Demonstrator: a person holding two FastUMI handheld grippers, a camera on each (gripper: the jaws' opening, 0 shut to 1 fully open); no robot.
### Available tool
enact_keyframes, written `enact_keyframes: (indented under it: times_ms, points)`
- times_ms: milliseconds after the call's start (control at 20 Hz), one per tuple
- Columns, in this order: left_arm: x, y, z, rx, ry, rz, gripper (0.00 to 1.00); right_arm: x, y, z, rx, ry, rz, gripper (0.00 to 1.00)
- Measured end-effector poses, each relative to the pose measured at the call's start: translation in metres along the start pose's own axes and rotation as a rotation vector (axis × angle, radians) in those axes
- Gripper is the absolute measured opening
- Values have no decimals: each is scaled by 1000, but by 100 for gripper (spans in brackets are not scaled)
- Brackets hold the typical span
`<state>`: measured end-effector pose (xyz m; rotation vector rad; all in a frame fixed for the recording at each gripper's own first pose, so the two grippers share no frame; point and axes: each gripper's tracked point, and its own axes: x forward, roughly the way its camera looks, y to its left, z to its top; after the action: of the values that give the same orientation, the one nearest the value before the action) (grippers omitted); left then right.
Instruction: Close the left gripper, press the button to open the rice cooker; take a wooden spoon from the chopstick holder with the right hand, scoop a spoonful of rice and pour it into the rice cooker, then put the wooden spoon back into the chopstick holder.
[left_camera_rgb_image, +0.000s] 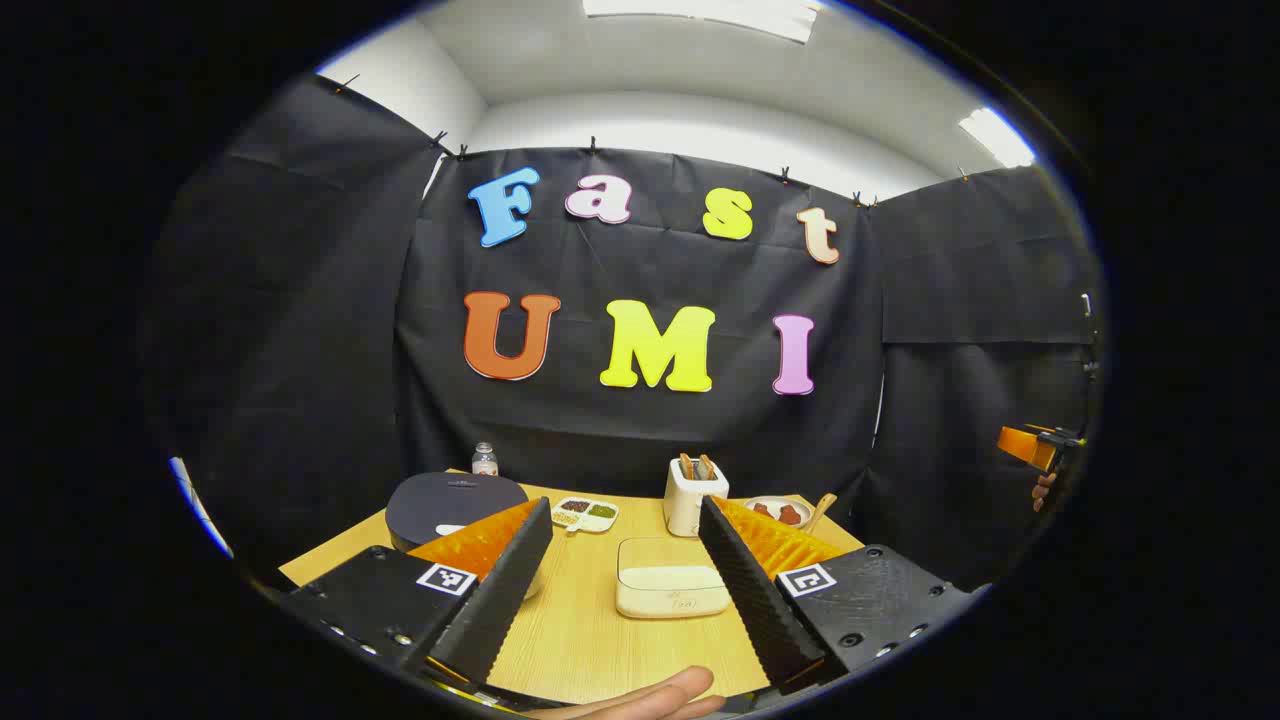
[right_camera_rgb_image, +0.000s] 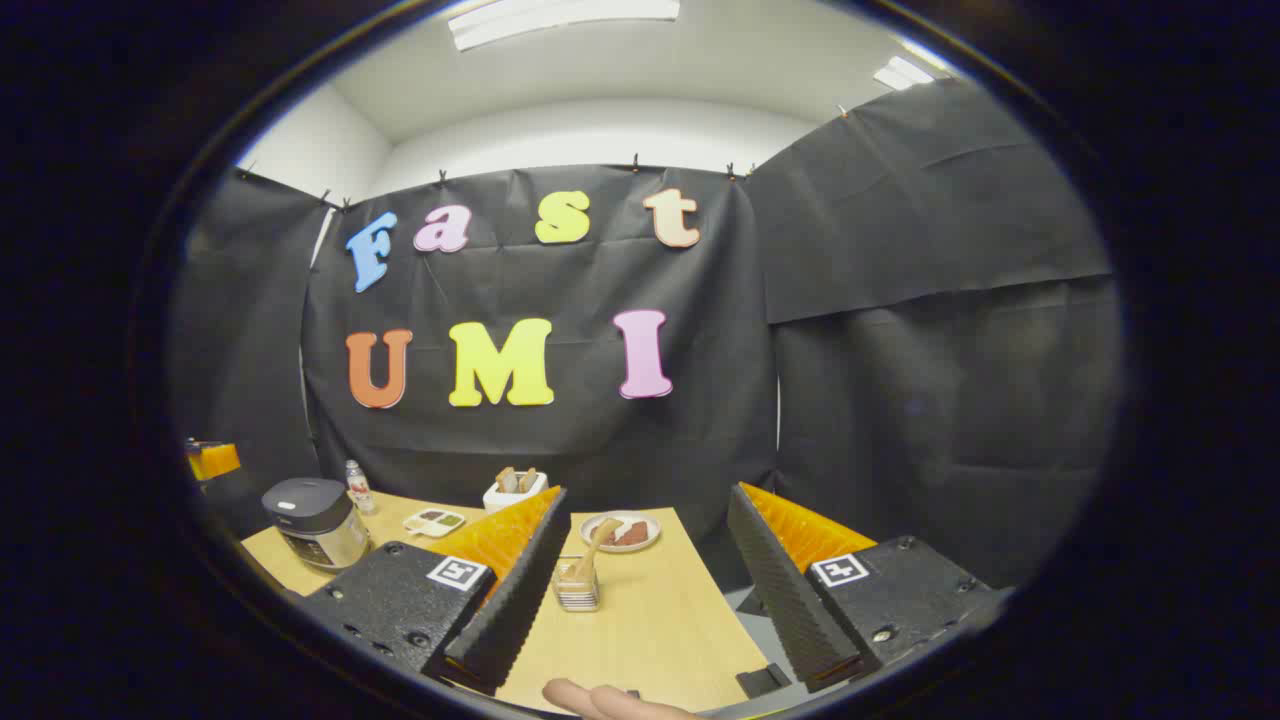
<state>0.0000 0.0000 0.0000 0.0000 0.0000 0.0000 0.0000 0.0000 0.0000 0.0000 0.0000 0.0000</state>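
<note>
Both tools hovering with fingers apart, lid down.
Left tool needs closing first, then aiming ahead-left at the dark round rice cooker.

open tabletop before rice box (lid closed)

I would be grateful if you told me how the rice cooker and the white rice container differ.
The rice cooker is round and dark-lidded with a shiny body; the rice container is a low, pale rounded rectangle. The rice cooker stands at the table's left; the rice container sits nearer the middle. Both rest on the table.
</note>
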Motion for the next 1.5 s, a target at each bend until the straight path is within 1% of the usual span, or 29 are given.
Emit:
enact_keyframes:
  times_ms: [50,200,350,500,550,600,750,900,950,1050,1100,1150,1200,1250,1350,1400,1500]
  points:
    - [0,4,0,9,-3,5,94,-1,2,1,-1,-3,4,100]
    - [0,12,-3,39,7,10,94,-6,6,3,0,-26,6,100]
    - [-3,12,-3,41,10,-19,94,-9,8,2,16,-49,3,100]
    - [-4,22,-5,39,18,-1,94,-10,19,-6,31,-36,35,100]
    - [-4,24,-3,39,13,5,94,-9,20,-7,32,-37,36,96]
    - [-4,26,0,40,1,7,94,-6,20,-9,29,-37,35,100]
    - [3,33,4,51,-26,7,94,-4,26,-22,27,-27,48,100]
    - [15,45,-7,25,10,25,94,-2,30,-32,42,-32,66,100]
    - [19,51,-9,19,22,41,88,-2,30,-34,51,-38,72,100]
    - [26,65,-13,34,46,72,79,-4,31,-37,65,-56,86,100]
    - [30,68,-15,40,51,79,78,-4,30,-37,67,-67,86,100]
    - [32,65,-16,39,56,63,78,-4,28,-38,65,-79,87,100]
    - [35,63,-16,36,50,59,75,-5,26,-39,62,-88,86,96]
    - [37,65,-16,34,48,60,72,-5,23,-39,60,-93,84,96]
    - [41,70,-21,31,47,66,72,-7,18,-41,52,-95,79,96]
    - [44,70,-21,22,46,69,72,-6,15,-43,48,-94,75,100]
    - [52,69,-22,27,44,51,72,-8,11,-43,43,-101,77,100]
